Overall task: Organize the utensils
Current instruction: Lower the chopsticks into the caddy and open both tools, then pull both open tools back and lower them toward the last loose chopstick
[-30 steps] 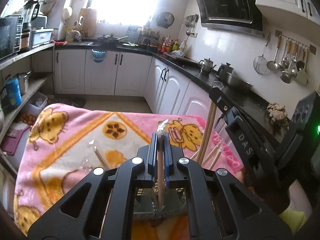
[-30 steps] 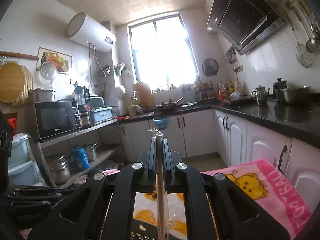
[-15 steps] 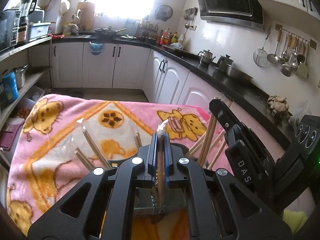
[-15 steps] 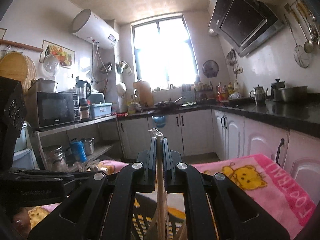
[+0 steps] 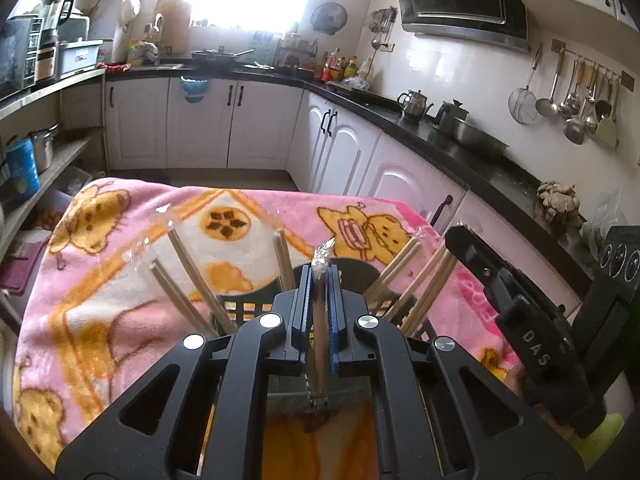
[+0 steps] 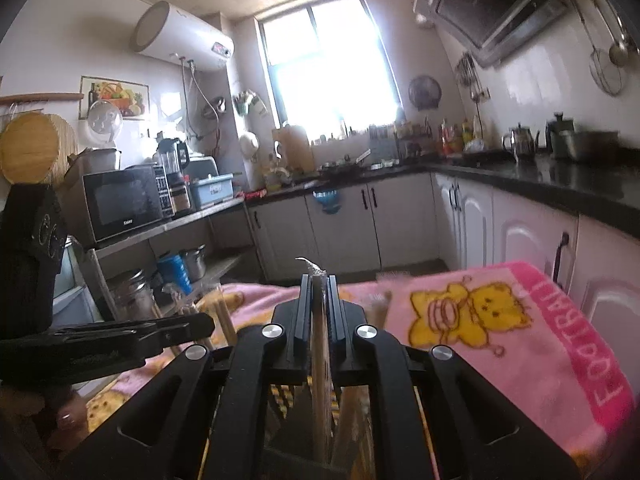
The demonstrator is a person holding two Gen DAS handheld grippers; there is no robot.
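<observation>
My left gripper (image 5: 319, 276) is shut on a plastic-wrapped pair of wooden chopsticks (image 5: 320, 320), held upright over a black slotted utensil basket (image 5: 248, 304). Several more wrapped chopsticks (image 5: 188, 272) stand leaning in the basket. My right gripper (image 6: 319, 284) is shut on another wrapped chopstick pair (image 6: 320, 360), also upright above the basket (image 6: 280, 396). The right gripper's body shows at the right of the left wrist view (image 5: 516, 320). The left gripper's body shows at the left of the right wrist view (image 6: 100, 340).
A pink cartoon blanket (image 5: 100, 280) covers the table under the basket. White cabinets (image 5: 200, 120) and a black counter (image 5: 440, 136) run behind and to the right. Shelves with a microwave (image 6: 120, 204) and pots stand to the left.
Both grippers have lowered toward the basket with their chopsticks. More of the basket and the standing chopsticks has come into view.
</observation>
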